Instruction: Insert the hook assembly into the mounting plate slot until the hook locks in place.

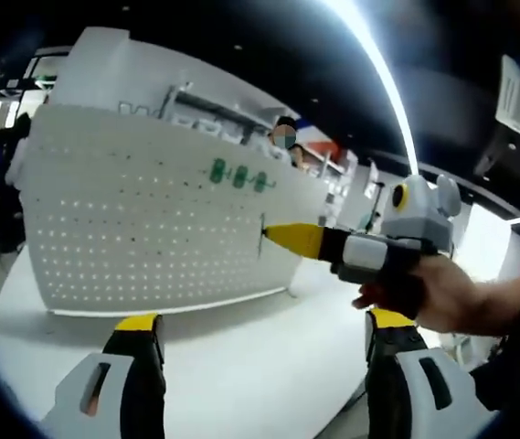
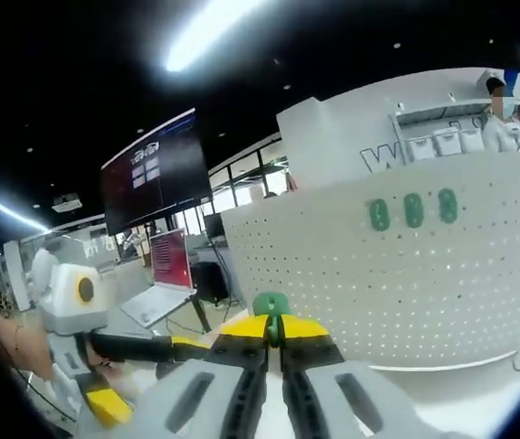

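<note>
A white perforated mounting board [image 1: 150, 229] stands upright on the table, with three green hooks [image 1: 238, 176] set in a row near its top. My right gripper [image 1: 278, 238], held in a hand, comes in from the right with its yellow tips close to the board's right end. It is shut on a green hook piece [image 2: 270, 305], seen as a thin edge in the left gripper view. The same board [image 2: 406, 283] and green hooks [image 2: 412, 209] lie ahead of my right gripper [image 2: 276, 327]. My left gripper [image 1: 264, 320] is open and holds nothing; it also appears as the left gripper [image 2: 150, 375].
The board stands on a white table [image 1: 241, 375]. People stand behind the board's top edge. A dark wall screen [image 2: 154, 178] and a laptop [image 2: 164, 302] are off to the left in the right gripper view.
</note>
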{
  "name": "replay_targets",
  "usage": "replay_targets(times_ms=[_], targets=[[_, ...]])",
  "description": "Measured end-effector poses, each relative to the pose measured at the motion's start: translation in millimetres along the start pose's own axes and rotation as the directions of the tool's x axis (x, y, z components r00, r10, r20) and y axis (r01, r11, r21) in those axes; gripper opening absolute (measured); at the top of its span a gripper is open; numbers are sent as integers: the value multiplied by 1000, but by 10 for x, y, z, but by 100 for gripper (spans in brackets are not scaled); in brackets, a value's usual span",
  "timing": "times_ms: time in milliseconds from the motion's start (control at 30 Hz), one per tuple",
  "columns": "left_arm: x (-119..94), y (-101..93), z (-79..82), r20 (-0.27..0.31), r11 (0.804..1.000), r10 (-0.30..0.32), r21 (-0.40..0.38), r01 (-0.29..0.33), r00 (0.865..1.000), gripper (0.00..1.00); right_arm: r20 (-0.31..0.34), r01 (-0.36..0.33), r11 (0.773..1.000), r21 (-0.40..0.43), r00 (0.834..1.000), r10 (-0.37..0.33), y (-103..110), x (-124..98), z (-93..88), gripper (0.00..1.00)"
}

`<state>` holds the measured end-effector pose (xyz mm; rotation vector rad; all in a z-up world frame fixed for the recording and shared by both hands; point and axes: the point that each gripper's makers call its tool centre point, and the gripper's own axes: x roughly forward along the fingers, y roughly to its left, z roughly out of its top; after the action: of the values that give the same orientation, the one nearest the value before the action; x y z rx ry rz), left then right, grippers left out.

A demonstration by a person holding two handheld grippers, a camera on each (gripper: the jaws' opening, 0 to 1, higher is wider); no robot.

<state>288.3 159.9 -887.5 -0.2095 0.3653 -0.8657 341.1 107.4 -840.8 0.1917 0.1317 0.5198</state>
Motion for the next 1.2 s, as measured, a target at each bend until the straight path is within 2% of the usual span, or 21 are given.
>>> replay_targets(times_ms=[67, 333, 433, 600, 767, 1033, 1200], targets=[[-5, 8, -1, 1, 1000, 1, -1, -1, 1000, 93, 31, 20, 1000, -7, 999, -19, -62, -17, 89, 1], [11, 80, -42, -8, 1000, 11, -6, -11, 1000, 94, 66, 95, 994, -46, 994, -92, -358, 9, 259, 1], [30, 122, -91, -35, 999, 31, 13, -31, 999, 95, 90, 136, 989, -55, 987, -130, -494, 17, 329, 1], [24, 117, -86, -26, 1000, 22, -15, -22, 999, 95, 152, 202, 976, -78, 970, -188, -701, 10, 507, 1], [13, 201, -161, -54, 999, 42, 4, -42, 998, 94, 159, 244, 967, -71, 960, -230, -949, 39, 572, 1], [-29, 293, -152, -54, 998, 65, -1, -66, 996, 94, 180, 312, 948, -59, 938, -298, -1306, 30, 650, 1], [-37, 342, -163, -54, 997, 80, -9, -81, 995, 93, 197, 373, 925, -72, 915, -353, -1546, -23, 707, 1]])
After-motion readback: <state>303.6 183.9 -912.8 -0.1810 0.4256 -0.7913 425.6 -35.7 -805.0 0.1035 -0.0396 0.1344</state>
